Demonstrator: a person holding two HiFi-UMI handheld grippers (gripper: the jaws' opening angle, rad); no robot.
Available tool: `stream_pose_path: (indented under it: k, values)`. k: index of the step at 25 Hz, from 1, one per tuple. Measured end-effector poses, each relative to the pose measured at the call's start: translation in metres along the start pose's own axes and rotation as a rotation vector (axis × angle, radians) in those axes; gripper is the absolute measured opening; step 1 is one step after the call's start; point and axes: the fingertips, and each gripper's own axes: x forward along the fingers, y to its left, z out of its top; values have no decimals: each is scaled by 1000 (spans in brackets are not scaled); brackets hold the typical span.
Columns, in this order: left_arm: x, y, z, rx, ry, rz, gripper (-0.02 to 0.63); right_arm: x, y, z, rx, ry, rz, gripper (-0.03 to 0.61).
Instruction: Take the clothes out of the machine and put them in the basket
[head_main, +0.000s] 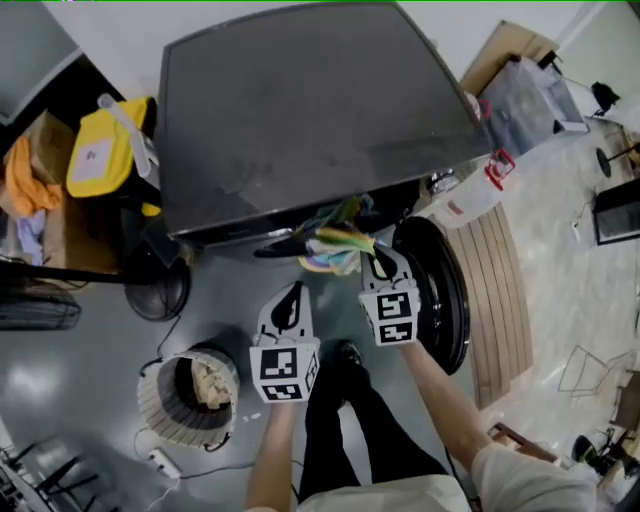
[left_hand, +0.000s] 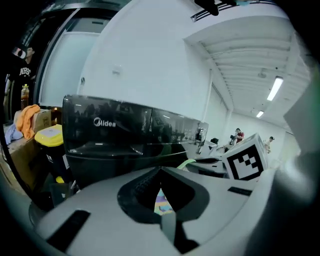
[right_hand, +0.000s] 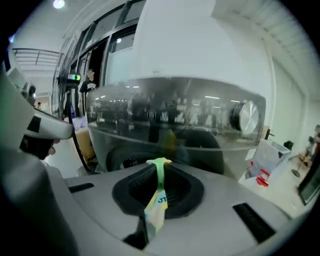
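The machine (head_main: 300, 110) stood with its door open, and the basket (head_main: 160, 400) was well apart on the floor. Clothes (head_main: 340, 245) hung at its mouth, pinched by the closed right gripper (head_main: 378, 262). The left gripper (head_main: 295, 292), also closed, showed cloth between its jaws. This looked like the pulling-out step. The next move probably called for carrying the clothes clear to the basket.

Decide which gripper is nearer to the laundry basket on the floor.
Left. In the head view the left gripper hangs just up and right of the basket. The right gripper is farther off, at the washing machine front, shut on a colourful cloth.
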Motion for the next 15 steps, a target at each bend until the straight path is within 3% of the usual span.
stream_pose_path:
  k: [15]
  values:
    - [-101,-44,138,0,-98,72,18,-164,4,140,66,-109,66,29]
